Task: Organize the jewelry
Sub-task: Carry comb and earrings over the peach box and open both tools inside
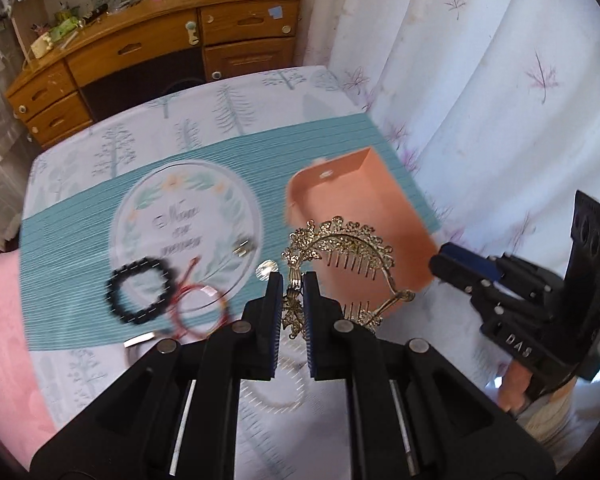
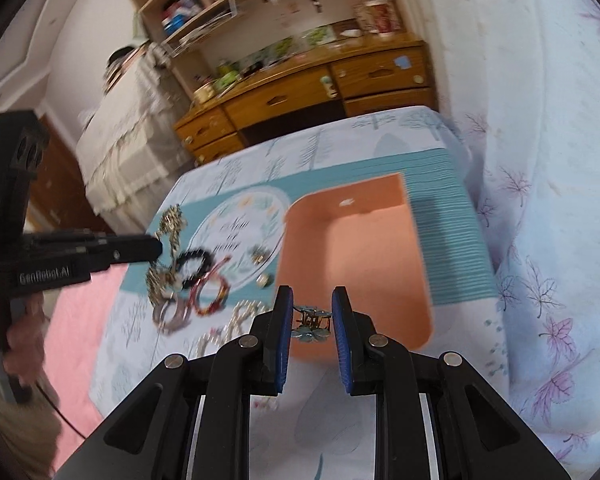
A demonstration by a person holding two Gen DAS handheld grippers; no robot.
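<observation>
While the left tongs [image 1: 292, 280] pinch the gold hair comb [image 1: 340, 248] by one end of its filigree arch, the comb hangs in the air just in front of the orange tray [image 1: 364, 216]. It looks light, thin and stiff metal with fine teeth and leafy openwork; likely bends or snags easily, so the solid end of the band is the safer hold, not the teeth. Right tongs [image 2: 311, 312] are clamped on a small gold brooch with blue-green bits [image 2: 312, 322], tiny, light, probably slippery between flat pads, held over the tray's near edge. Beyond on the counter [image 1: 204, 92], with its tree-print cloth: black bead bracelet [image 1: 138, 292], red cord bracelet [image 1: 198, 312], both soft and floppy, lying on the ribbed teal mat [image 1: 80, 232]. Tray is smooth, rounded, shallow, seemingly empty. Further back, a wooden dresser [image 1: 140, 52]; a floral curtain [image 1: 500, 80] hangs beside the tray.
</observation>
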